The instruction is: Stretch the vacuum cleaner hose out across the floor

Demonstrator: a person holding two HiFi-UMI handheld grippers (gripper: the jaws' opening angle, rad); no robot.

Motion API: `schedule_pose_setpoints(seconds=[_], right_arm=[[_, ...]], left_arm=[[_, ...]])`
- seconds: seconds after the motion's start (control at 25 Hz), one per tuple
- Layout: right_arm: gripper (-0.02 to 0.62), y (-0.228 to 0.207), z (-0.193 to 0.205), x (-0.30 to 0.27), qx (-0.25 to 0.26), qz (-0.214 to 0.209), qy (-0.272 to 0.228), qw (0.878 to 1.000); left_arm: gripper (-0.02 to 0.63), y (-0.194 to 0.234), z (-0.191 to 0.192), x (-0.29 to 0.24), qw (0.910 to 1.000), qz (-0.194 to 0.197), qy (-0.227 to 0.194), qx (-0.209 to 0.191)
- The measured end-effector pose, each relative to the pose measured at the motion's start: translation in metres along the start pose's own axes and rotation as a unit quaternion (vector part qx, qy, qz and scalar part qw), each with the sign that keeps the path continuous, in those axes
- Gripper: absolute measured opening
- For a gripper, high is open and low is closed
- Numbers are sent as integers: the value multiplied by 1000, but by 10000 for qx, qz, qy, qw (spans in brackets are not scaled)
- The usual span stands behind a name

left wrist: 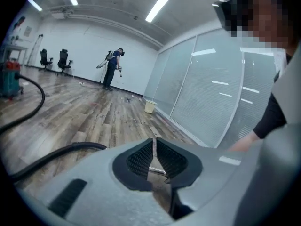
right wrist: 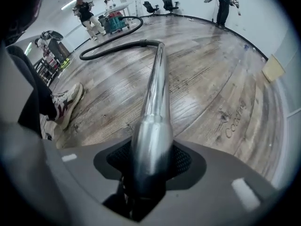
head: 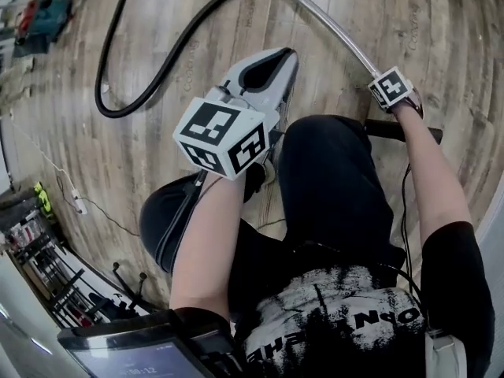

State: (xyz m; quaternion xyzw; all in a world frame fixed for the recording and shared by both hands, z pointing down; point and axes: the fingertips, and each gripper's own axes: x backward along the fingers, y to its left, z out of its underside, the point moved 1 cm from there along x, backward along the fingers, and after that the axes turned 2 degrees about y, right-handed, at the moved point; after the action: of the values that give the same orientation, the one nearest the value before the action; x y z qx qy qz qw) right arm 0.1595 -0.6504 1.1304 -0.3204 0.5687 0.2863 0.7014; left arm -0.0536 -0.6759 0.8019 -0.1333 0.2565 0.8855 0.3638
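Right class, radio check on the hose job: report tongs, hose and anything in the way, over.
Left tongs shut, empty. Right tongs clamped on metal wand. Black hose lies curved on floor, not yet straight. Shoe beside wand, apart.

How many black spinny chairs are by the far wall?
2. The left chair and the right chair stand side by side at the room's far end. More may be hidden out of view.

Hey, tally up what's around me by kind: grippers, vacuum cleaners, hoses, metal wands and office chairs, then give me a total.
Grippers: 2 (left gripper, right gripper)
Vacuum cleaner: 1
Hose: 1
Metal wand: 1
Office chairs: 2
Total: 7
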Motion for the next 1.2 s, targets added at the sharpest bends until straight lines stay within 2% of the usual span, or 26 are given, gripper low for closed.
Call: schedule_pose_setpoints(seconds=[0.16,0.24,0.32,0.44,0.56,0.64,0.72,0.8,0.88,0.92,1.0,1.04,1.08,1.2], right_arm=[[204,-12,13,30,376,170,125,9991],[204,-34,21,58,707,722,305,9944],[204,-47,22,83,1055,1126,297,9876],[204,-49,30,115,1485,1462,365,9774],[204,-46,39,149,1837,1716,457,9668],[206,-41,42,164,1982,1812,485,9620],[205,-35,46,171,2065,1902,531,9583],[206,-30,52,176,2075,1977,618,9561],[206,-26,57,183,2064,2005,659,9554],[206,-24,60,187,2070,2012,659,9551],[206,-21,64,197,2118,2045,654,9534],[206,-20,66,203,2147,2073,648,9522],[206,-19,68,209,2167,2105,636,9511],[206,-21,76,218,2194,2190,550,9491]], left_arm=[[71,18,30,-55,9968,184,187,754],[104,22,46,-87,9907,353,361,1261],[133,26,64,-117,9812,437,481,1818],[179,34,97,-153,9625,411,541,2628],[238,31,122,-184,9463,466,591,3142],[261,24,128,-200,9344,635,516,3467],[276,20,128,-212,9153,887,294,3918],[325,19,125,-221,8913,1141,-43,4388],[319,17,115,-229,8689,1363,-388,4743],[318,14,108,-233,8617,1459,-497,4835],[312,4,96,-242,8540,1557,-563,4933],[287,0,92,-245,8481,1574,-594,5023],[236,-4,87,-247,8370,1602,-687,5187],[160,-15,76,-245,7893,1772,-1134,5768]])
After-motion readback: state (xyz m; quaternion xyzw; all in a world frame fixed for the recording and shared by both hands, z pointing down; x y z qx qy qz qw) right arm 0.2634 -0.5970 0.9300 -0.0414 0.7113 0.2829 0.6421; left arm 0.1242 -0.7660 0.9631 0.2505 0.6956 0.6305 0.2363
